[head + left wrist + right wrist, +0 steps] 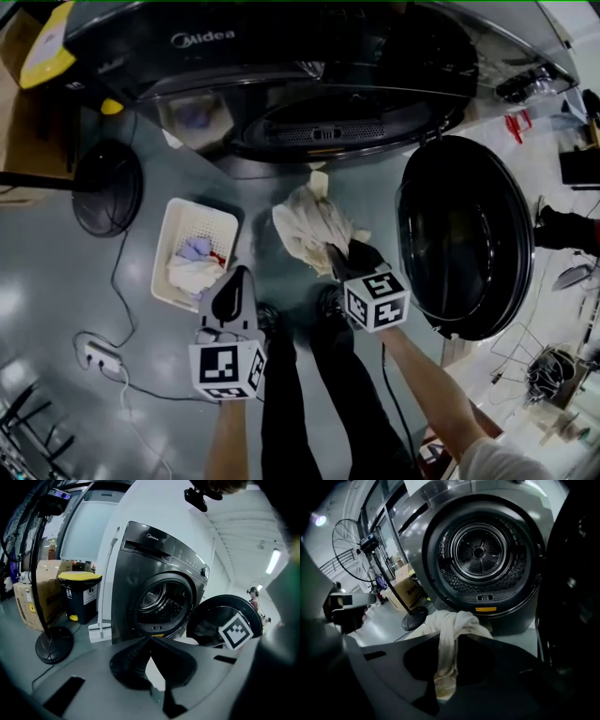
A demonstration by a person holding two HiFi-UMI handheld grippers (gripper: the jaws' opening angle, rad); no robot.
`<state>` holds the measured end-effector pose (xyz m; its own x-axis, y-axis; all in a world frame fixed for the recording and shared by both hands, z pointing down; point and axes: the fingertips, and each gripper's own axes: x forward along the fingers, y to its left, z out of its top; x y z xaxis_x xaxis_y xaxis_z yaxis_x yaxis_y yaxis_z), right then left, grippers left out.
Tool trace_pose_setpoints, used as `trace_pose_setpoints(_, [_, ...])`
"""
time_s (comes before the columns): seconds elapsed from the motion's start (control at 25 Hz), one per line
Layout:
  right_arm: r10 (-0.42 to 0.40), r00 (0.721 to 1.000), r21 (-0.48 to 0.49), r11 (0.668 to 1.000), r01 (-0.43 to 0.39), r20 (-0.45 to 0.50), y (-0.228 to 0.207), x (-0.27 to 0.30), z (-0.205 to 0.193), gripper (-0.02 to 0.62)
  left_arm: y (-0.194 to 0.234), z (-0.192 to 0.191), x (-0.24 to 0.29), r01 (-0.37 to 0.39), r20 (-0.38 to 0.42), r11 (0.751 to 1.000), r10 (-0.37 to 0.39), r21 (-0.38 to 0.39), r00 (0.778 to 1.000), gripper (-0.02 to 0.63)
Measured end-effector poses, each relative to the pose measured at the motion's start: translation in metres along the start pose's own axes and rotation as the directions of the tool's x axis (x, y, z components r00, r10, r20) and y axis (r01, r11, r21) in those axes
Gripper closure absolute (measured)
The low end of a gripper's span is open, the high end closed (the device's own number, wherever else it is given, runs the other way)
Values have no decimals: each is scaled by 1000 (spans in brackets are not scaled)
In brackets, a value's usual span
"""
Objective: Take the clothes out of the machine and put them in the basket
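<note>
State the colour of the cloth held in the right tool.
Cloth: cream-white; best in right gripper view.

Cream cloth (307, 228), white basket (161, 255), dark grey machine (154, 559), black bin (78, 603) with yellow lid.

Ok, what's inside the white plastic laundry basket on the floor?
The white plastic basket holds a crumpled white garment, a pale lilac garment and a small red patch. Its end nearer the machine is bare; anything beneath the pile is covered.

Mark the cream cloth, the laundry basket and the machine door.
cream cloth (307, 225): head view, middle of the bunched fabric.
laundry basket (202, 205): head view, upper rim.
machine door (464, 234): head view, centre of the glass.
</note>
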<state>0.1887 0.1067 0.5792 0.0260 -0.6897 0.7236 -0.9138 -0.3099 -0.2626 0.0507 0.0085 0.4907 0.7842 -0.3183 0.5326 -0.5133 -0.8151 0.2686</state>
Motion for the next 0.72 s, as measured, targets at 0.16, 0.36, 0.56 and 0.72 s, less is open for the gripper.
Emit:
trace_pose_setpoints(0.16, [0,998,-28,1000,1,68,16,-21,15,534,3,-2,-3,-9,-1,1000,9,-6,1000,588])
trace_pose_setpoints(0.36, [35,988,-88,996,-22,148,41,-43,47,534,10,-3,-13,-30,5,999,30,-15,1000,589])
trace_pose_setpoints(0.56, [94,973,-188,981,-55,209,77,-60,82,534,22,5,-26,-60,25,998,61,-36,998,589])
trace_pose_setpoints(0.72, [156,955,-263,961,-87,253,109,-69,119,534,37,18,-40,-102,48,994,104,-50,993,589])
